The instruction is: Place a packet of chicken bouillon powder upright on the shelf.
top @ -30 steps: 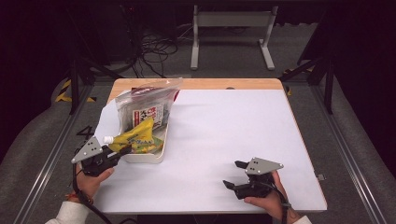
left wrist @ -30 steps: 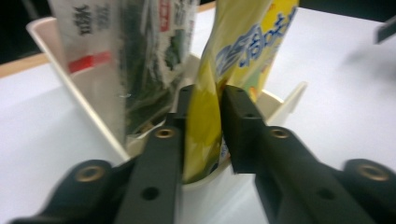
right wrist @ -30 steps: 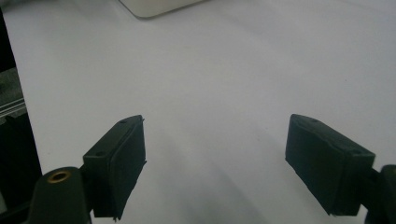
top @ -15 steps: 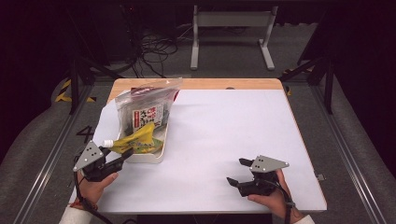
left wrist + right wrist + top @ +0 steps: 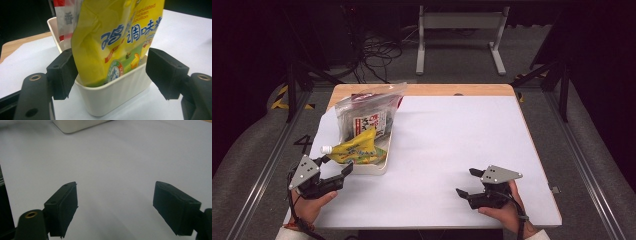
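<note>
A yellow spouted pouch point(image 5: 357, 148) with a white cap lies on the near end of a cream bin point(image 5: 381, 167) at the table's left. In the left gripper view the yellow pouch point(image 5: 112, 42) stands in the bin point(image 5: 117, 92) just beyond my jaws. My left gripper point(image 5: 336, 165) sits at the bin's near corner. Its jaws have just been opening, and the pads stand apart from the pouch without pressing it. My right gripper point(image 5: 467, 182) rests open near the front edge at the right, with nothing between its fingers point(image 5: 62, 205).
A clear bag point(image 5: 367, 112) holding a red and black packet leans in the far end of the bin. The white sheet point(image 5: 462, 135) covers most of the wooden table. A corner of the bin point(image 5: 75, 125) appears far ahead in the right gripper view.
My left gripper has opened, let go of the yellow pouch and drawn back a little toward the table's front edge. The pouch stays in the bin. The right gripper has kept still.
</note>
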`<state>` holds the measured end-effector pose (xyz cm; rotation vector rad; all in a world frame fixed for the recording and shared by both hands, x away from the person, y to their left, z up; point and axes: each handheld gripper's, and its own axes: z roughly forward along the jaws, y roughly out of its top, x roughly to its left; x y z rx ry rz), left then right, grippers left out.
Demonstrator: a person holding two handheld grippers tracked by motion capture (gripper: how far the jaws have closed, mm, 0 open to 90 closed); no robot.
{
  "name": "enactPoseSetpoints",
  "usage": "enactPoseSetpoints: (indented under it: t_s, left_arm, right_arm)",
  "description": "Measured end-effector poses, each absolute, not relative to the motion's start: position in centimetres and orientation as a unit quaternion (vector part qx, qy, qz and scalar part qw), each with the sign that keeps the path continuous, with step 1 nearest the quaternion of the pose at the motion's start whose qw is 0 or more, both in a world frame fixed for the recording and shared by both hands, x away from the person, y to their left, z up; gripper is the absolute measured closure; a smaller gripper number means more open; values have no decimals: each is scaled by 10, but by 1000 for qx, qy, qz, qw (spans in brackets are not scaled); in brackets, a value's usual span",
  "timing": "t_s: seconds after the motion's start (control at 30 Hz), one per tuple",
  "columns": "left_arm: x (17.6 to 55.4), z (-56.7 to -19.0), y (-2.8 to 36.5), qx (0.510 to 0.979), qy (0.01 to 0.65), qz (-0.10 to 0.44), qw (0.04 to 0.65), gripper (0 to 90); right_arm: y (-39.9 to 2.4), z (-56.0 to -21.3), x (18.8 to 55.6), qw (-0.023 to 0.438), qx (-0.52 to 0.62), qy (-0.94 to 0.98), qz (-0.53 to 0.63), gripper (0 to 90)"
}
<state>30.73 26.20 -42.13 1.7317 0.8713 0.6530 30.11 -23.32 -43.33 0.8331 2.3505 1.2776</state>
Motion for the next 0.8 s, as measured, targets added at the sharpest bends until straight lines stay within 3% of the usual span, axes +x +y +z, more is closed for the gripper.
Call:
enactPoseSetpoints:
  t_s: [0.5,0.8]
  left_arm:
    - [282,-419,265,703,381,269,537,203]
    - [276,-418,254,723,351,252,539,199]
  right_arm:
    - [-237,-429,301,193,289,829,438,191]
    - [-238,-428,300,194,286,831,435,189]
